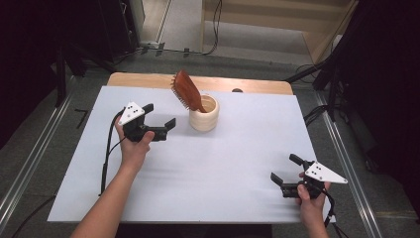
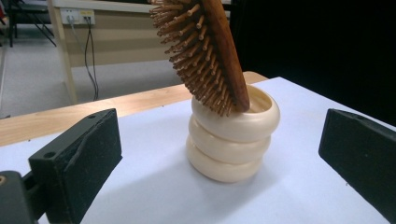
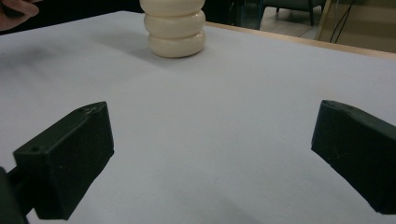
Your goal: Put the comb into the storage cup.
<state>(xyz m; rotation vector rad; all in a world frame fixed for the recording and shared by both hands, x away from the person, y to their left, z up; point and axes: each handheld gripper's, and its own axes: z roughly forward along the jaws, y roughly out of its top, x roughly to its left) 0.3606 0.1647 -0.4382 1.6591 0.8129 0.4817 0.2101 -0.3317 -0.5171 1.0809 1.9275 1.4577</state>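
In the high view, the left gripper (image 1: 159,115) hangs open just short of the cream holder (image 1: 204,113), where a wooden hairbrush (image 1: 187,90) stands handle-down and leans toward that gripper; the right gripper (image 1: 287,167), also open, waits well apart on the tabletop (image 1: 223,153). The left gripper view sets holder (image 2: 232,140) and brush (image 2: 205,51) dead ahead between spread jaws: a careless nudge could likely tip the top-heavy pair. The right gripper view shows the holder (image 3: 176,29) far ahead.

Black claws (image 1: 159,115), grey plates, seemingly bare forearms.
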